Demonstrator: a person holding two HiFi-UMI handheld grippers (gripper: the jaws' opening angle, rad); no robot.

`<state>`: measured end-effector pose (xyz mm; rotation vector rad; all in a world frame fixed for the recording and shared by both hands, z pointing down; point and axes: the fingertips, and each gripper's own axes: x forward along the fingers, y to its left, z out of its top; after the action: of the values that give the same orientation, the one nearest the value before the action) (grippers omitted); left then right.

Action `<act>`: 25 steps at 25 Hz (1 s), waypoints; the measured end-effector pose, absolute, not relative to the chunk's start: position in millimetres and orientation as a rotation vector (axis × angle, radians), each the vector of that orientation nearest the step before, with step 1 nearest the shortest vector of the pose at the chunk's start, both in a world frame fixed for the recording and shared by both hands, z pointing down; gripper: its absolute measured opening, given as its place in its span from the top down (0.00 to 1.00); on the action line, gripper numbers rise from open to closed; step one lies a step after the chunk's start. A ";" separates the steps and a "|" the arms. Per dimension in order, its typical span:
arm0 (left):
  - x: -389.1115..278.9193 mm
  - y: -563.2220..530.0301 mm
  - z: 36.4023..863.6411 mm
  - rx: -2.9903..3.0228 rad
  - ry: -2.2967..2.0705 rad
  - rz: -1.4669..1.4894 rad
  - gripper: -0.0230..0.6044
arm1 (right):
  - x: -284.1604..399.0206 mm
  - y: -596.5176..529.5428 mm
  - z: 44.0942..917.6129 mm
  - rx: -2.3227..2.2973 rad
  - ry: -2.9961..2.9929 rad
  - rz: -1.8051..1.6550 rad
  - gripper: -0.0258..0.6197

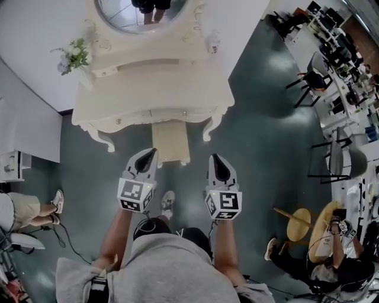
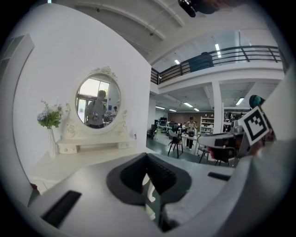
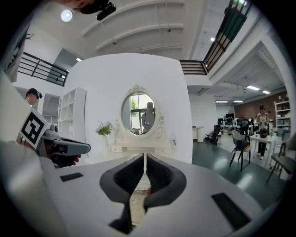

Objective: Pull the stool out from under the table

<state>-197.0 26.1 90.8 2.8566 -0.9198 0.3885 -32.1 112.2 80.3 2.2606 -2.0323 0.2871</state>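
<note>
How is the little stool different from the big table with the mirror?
The stool is narrow and bare-topped; the table is wide and carries a mirror and flowers. The stool sits partly tucked under the table's front edge. Both are cream.

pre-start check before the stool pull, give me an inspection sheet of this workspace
surface: cream dressing table, oval mirror at back, flower vase on its left end
job's things: cream stool tucked between the table's front legs, front part showing
clutter: nothing seen
grippers: left gripper and right gripper shut, empty, short of the stool
cables: dark cable on floor, left
surroundings: seated person left, round wooden stool and chairs right
</note>
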 end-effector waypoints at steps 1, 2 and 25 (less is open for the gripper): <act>-197.0 17.2 95.8 2.850 -0.916 0.397 0.96 | -32.8 102.6 85.1 2.252 -2.032 0.299 0.92; -196.9 9.3 101.2 2.843 -0.910 0.406 0.96 | -33.8 93.7 90.3 2.242 -2.032 0.312 0.92; -186.7 -83.7 314.5 2.544 -1.087 0.542 0.96 | -14.8 -34.8 304.7 1.949 -2.116 0.598 0.92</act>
<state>-186.7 -83.7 314.5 2.5438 -1.0869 0.5421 -14.8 -34.8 304.7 1.9489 -2.1159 0.5984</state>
